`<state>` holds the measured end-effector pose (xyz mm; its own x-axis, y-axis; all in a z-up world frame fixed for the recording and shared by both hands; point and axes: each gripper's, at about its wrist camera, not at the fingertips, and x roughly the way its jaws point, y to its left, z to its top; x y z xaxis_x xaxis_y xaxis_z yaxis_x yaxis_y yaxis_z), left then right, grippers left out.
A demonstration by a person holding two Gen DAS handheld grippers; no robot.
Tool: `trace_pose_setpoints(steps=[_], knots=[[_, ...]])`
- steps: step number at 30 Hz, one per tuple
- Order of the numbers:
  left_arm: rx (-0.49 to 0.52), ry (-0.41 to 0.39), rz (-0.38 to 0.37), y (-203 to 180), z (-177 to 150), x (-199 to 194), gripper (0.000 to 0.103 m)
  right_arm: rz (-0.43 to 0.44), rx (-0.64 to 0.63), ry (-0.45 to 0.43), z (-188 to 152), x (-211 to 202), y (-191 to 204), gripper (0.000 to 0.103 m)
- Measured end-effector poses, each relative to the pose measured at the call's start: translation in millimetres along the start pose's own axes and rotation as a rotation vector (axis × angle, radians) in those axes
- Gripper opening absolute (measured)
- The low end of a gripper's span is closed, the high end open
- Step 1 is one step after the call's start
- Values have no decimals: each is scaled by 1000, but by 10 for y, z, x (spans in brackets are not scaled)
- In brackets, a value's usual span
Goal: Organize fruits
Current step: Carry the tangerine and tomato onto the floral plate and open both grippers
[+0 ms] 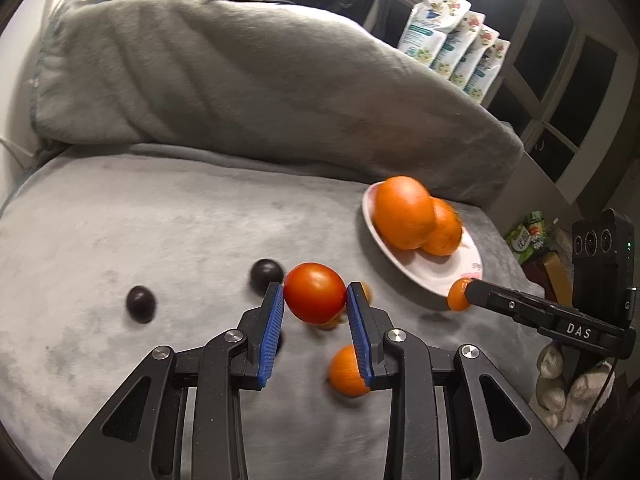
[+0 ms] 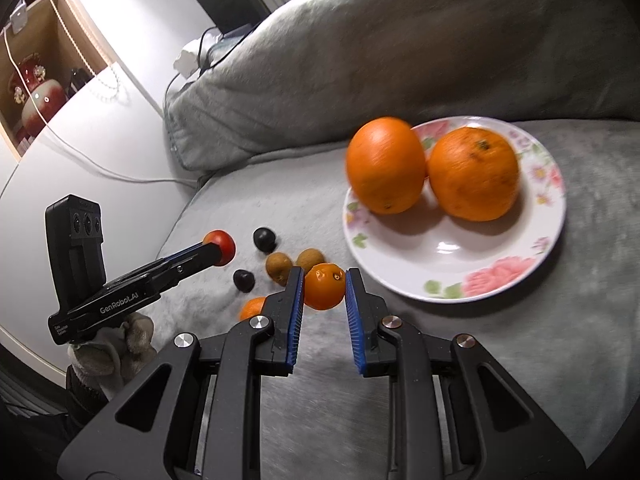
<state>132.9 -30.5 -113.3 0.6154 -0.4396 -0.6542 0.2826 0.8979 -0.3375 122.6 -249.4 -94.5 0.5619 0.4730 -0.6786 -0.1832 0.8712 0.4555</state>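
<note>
My left gripper (image 1: pixel 315 298) is shut on a red tomato (image 1: pixel 315 298), held above the grey blanket; from the right wrist it shows as the left gripper (image 2: pixel 218 254) with the tomato (image 2: pixel 221 245) at its tip. My right gripper (image 2: pixel 323 286) is shut on a small orange kumquat (image 2: pixel 324 286), close to the plate's near rim; in the left view the right gripper (image 1: pixel 464 298) carries that kumquat (image 1: pixel 458 298). A floral white plate (image 2: pixel 440 256) holds two big oranges (image 2: pixel 386 166) (image 2: pixel 474 174). Loose on the blanket lie another kumquat (image 1: pixel 348 372), two dark plums (image 1: pixel 141 303) (image 1: pixel 266 276) and two brown longans (image 2: pixel 278 265) (image 2: pixel 310 258).
A large grey pillow (image 1: pixel 240 76) lies behind the fruit along the blanket's far side. Several printed pouches (image 1: pixel 452 44) stand on a shelf at the back right. A white cable (image 2: pixel 100 168) runs over the white surface left of the blanket. Gloved hands (image 2: pixel 112 350) hold the grippers.
</note>
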Motion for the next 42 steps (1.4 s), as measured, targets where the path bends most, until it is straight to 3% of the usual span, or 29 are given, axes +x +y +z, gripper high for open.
trace_pose_setpoints(steps=[16,42], knots=[[104,44,-75,-678,44,310,31,-117,56,-79,57,-366,-526,22],[190,91,-60,-1092,89,646,31,-121,57,-91,203,-335,-821,22]])
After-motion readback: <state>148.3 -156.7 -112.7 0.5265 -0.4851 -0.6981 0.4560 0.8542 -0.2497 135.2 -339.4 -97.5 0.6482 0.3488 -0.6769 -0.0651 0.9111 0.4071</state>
